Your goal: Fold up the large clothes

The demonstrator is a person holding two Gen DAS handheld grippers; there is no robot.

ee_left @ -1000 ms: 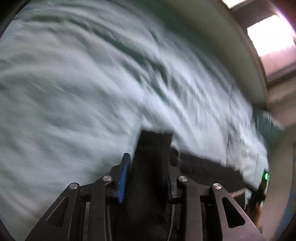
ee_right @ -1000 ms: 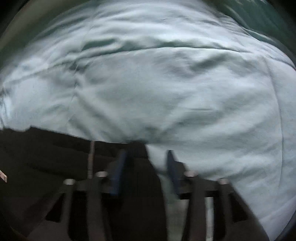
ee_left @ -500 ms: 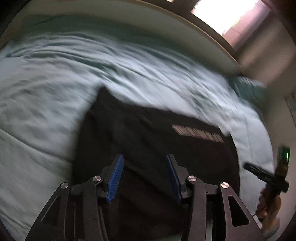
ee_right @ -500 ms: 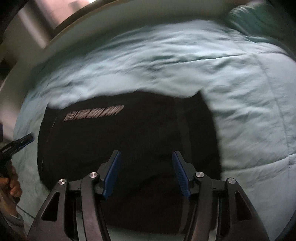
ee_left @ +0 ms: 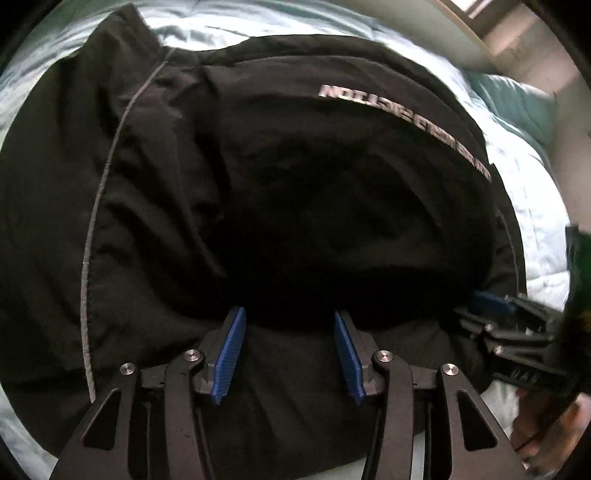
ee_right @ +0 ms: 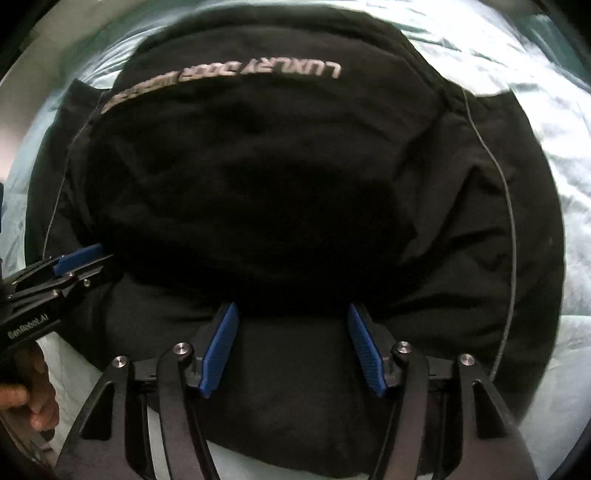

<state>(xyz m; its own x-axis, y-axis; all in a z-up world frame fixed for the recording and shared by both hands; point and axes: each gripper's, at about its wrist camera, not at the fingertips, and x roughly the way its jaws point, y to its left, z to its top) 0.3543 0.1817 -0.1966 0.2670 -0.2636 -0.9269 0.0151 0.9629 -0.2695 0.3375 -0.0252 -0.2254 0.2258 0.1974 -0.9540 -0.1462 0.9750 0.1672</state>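
Garment: black folded garment (ee_left: 295,206) lying on pale blue quilt (ee_left: 532,206), lettering at far edge | left gripper (ee_left: 288,354): jaws spread, nothing pinched, poised over near fold | right gripper (ee_right: 291,347): jaws just widened, empty, beside it | advice: pinch near edge at both corners together, lift evenly, fold flat

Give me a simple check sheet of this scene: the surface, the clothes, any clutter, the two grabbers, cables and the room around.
Surface: pale blue quilt on a bed, wrinkled.
Job's things: black garment lying folded over itself, pale lettering upside down along its far fold.
Clutter: nothing seen.
Grippers: left gripper open over the garment, holding nothing; right gripper open, holding nothing; both have just been opening.
Cables: nothing seen.
Surroundings: green pillow, window at the far corner.
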